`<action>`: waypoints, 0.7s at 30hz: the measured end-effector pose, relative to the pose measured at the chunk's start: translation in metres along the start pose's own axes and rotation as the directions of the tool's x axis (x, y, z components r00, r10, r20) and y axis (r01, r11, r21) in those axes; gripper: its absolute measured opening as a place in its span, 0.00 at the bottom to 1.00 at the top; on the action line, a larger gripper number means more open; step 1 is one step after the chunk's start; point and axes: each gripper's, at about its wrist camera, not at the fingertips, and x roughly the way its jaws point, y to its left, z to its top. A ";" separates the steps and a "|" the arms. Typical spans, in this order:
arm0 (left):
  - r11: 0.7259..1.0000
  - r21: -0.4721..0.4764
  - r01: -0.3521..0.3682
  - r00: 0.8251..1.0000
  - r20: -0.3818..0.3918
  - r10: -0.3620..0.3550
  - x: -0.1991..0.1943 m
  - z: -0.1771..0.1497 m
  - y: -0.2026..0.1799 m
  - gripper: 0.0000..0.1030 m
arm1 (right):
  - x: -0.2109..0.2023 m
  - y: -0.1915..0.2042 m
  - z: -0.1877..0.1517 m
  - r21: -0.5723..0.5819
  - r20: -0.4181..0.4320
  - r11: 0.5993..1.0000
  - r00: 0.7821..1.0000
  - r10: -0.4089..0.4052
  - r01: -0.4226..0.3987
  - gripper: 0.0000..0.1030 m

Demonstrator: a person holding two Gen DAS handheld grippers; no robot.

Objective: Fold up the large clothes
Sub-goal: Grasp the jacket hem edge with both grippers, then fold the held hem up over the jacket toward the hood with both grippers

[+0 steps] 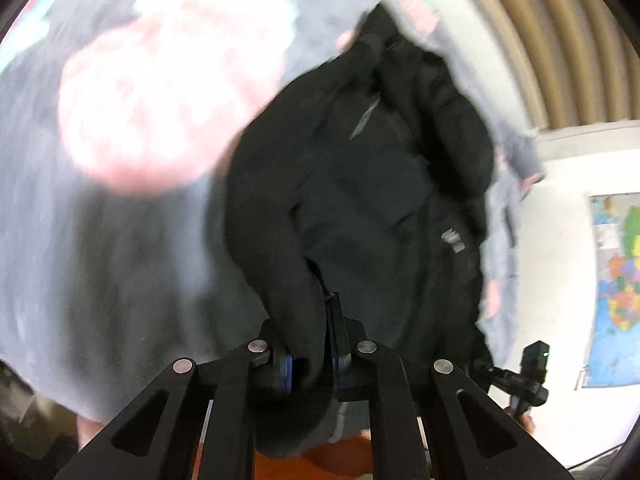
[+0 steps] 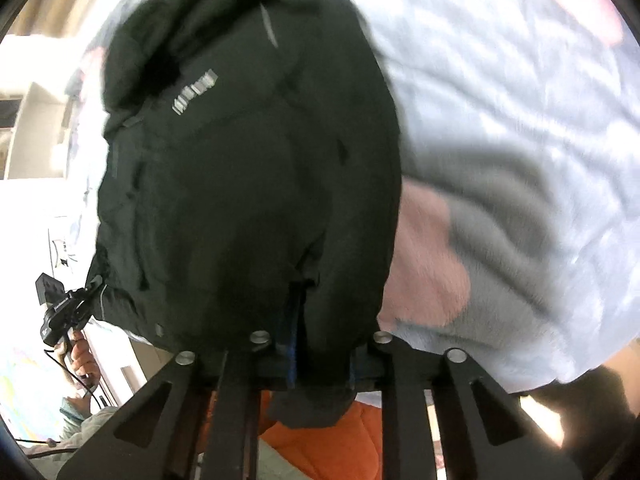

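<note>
A grey and pink blanket (image 1: 120,128) is lying under everything, probably on a bed. Nearest, the left hand-held gripper (image 1: 310,364) is clenching black cloth of the jacket (image 1: 360,184), and the right hand-held gripper (image 2: 320,360) is pinching another part of it. The jacket is hanging between them above the blanket. The thick cloth may be slipping out, because each hold looks small. Farther, curtains (image 1: 540,40) and a map (image 1: 616,288) are showing.
</note>
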 end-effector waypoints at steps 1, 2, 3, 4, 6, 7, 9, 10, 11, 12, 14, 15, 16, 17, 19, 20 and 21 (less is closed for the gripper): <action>1.000 0.014 0.016 1.000 0.017 -0.017 -0.005 0.006 -0.008 0.12 | -0.007 0.005 0.004 -0.010 0.017 1.000 1.000 0.006 -0.006 0.19; 0.999 0.029 0.035 0.999 0.034 -0.036 -0.010 0.013 -0.017 0.12 | -0.015 0.009 0.008 -0.020 0.033 1.000 0.999 0.012 -0.012 0.18; 0.998 0.045 0.053 0.997 0.054 -0.056 -0.014 0.021 -0.028 0.12 | -0.026 0.017 0.016 -0.035 0.059 0.999 0.998 0.029 -0.027 0.18; 0.996 0.056 0.067 0.995 0.067 -0.070 -0.017 0.026 -0.035 0.12 | -0.035 0.021 0.022 -0.043 0.080 0.998 0.996 0.043 -0.040 0.18; 0.990 0.096 0.099 0.987 0.113 -0.110 -0.027 0.045 -0.058 0.12 | -0.050 0.030 0.035 -0.053 0.117 0.996 0.990 0.076 -0.070 0.18; 0.988 0.108 0.107 0.984 0.129 -0.121 -0.030 0.051 -0.066 0.12 | -0.059 0.034 0.044 -0.057 0.141 0.995 0.986 0.090 -0.083 0.18; 0.981 0.146 0.130 0.972 0.176 -0.155 -0.038 0.074 -0.085 0.12 | -0.076 0.042 0.063 -0.061 0.185 0.992 0.976 0.119 -0.109 0.18; 0.979 0.156 0.134 0.967 0.195 -0.164 -0.040 0.084 -0.093 0.12 | -0.086 0.046 0.075 -0.068 0.214 0.989 0.967 0.139 -0.128 0.18; 0.977 0.164 0.138 0.961 0.215 -0.172 -0.042 0.098 -0.101 0.13 | -0.093 0.049 0.085 -0.074 0.237 0.987 0.959 0.155 -0.141 0.18; 0.975 0.172 0.140 0.956 0.233 -0.178 -0.045 0.112 -0.105 0.13 | -0.098 0.050 0.093 -0.076 0.252 0.986 0.954 0.164 -0.150 0.18; 0.976 0.170 0.140 0.946 0.267 -0.182 -0.044 0.141 -0.122 0.13 | -0.114 0.055 0.118 -0.073 0.298 0.980 0.934 0.196 -0.183 0.18; 0.975 0.169 0.145 0.940 0.285 -0.189 -0.043 0.156 -0.130 0.13 | -0.120 0.059 0.128 -0.073 0.317 0.978 0.926 0.207 -0.194 0.18; 0.975 0.170 0.146 0.935 0.299 -0.192 -0.044 0.165 -0.135 0.13 | -0.130 0.062 0.145 -0.076 0.348 0.976 0.912 0.218 -0.204 0.18; 0.975 0.172 0.139 0.929 0.318 -0.189 -0.042 0.178 -0.144 0.13 | -0.139 0.065 0.160 -0.079 0.372 0.975 0.901 0.223 -0.209 0.18; 0.980 0.172 0.103 0.921 0.357 -0.159 -0.038 0.206 -0.157 0.14 | -0.149 0.076 0.191 -0.084 0.416 0.976 0.883 0.216 -0.200 0.18; 0.984 0.162 0.077 0.919 0.371 -0.133 -0.031 0.224 -0.165 0.14 | -0.152 0.082 0.208 -0.082 0.431 0.978 0.878 0.208 -0.192 0.18; 0.986 0.154 0.057 0.920 0.375 -0.112 -0.023 0.236 -0.169 0.14 | -0.154 0.083 0.221 -0.081 0.436 0.978 0.876 0.207 -0.191 0.18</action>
